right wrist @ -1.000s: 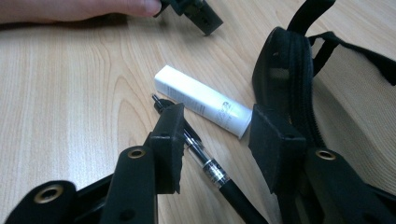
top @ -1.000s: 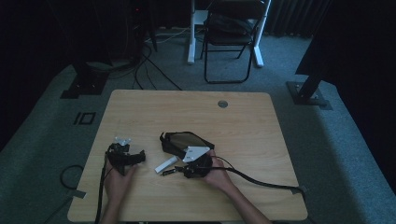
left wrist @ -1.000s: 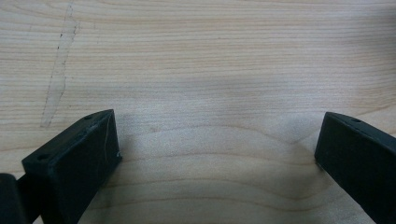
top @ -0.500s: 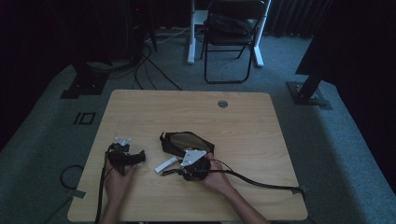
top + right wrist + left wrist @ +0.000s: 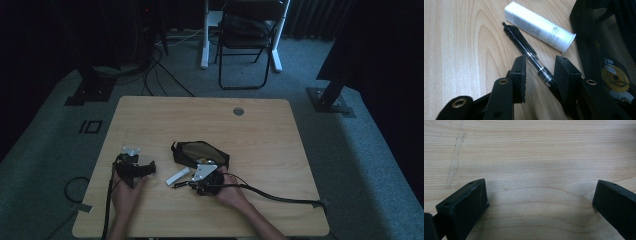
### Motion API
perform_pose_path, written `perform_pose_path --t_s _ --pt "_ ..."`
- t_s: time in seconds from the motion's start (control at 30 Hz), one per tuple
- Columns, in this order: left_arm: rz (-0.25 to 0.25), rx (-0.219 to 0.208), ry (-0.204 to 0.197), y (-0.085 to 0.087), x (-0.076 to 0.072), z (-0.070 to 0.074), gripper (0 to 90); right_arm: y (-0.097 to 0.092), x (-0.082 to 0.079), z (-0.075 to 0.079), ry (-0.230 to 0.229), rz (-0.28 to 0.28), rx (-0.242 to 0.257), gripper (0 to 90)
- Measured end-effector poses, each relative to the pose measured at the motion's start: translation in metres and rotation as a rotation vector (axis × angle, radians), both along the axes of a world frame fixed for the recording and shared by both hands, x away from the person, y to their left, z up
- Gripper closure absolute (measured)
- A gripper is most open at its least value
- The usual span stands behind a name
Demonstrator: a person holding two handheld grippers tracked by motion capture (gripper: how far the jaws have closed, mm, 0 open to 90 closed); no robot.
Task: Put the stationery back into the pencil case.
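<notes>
Right gripper (image 5: pixel 539 72) straddles a black pen (image 5: pixel 529 53) on the bench (image 5: pixel 260 130).

Its jaws have just been closing and stand either side of the pen's clear barrel, a gap still showing at each pad. The pen lies flat toward the bench's near edge, just beside a white tube (image 5: pixel 540 26), with a black mesh pouch (image 5: pixel 609 45) close on the other side. Nearer the left edge, the left gripper (image 5: pixel 540 200) has its jaws spread wide over bare wood.

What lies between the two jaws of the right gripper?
A black pen lies on the table between the jaws of the right gripper, seen in the right gripper view.
</notes>
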State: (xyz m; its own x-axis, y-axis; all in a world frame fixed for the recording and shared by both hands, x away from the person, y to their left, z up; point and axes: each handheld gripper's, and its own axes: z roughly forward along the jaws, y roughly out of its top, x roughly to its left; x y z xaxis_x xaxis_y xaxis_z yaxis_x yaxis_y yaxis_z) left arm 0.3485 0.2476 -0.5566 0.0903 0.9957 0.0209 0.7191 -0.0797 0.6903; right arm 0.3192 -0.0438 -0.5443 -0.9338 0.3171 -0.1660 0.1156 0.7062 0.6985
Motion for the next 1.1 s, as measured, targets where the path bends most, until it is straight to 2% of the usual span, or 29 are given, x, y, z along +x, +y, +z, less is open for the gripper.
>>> perform_pose_path --t_s 0.17,0.37,0.47,0.63,0.9,1.1 --pt "0.0 0.0 0.0 0.0 0.0 0.0 0.0 0.0007 -0.0009 -0.0038 -0.002 -0.004 -0.021 65.5" --pt "0.0 0.0 0.0 0.0 0.0 0.0 0.0 0.0002 -0.0022 -0.0033 -0.001 -0.001 -0.025 73.3" --pt "0.0 0.0 0.0 0.0 0.0 0.0 0.0 -0.0006 -0.0043 -0.0009 0.004 0.02 -0.026 77.5" --pt "0.0 0.0 0.0 0.0 0.0 0.0 0.0 -0.0002 -0.005 -0.0031 0.008 0.022 -0.04 77.6" --pt "0.0 0.0 0.0 0.0 0.0 0.0 0.0 -0.0008 -0.0011 -0.0037 0.043 0.037 -0.018 73.7" --pt "0.0 0.0 0.0 0.0 0.0 0.0 0.0 -0.0021 -0.0019 -0.0033 0.067 0.038 -0.017 79.0"
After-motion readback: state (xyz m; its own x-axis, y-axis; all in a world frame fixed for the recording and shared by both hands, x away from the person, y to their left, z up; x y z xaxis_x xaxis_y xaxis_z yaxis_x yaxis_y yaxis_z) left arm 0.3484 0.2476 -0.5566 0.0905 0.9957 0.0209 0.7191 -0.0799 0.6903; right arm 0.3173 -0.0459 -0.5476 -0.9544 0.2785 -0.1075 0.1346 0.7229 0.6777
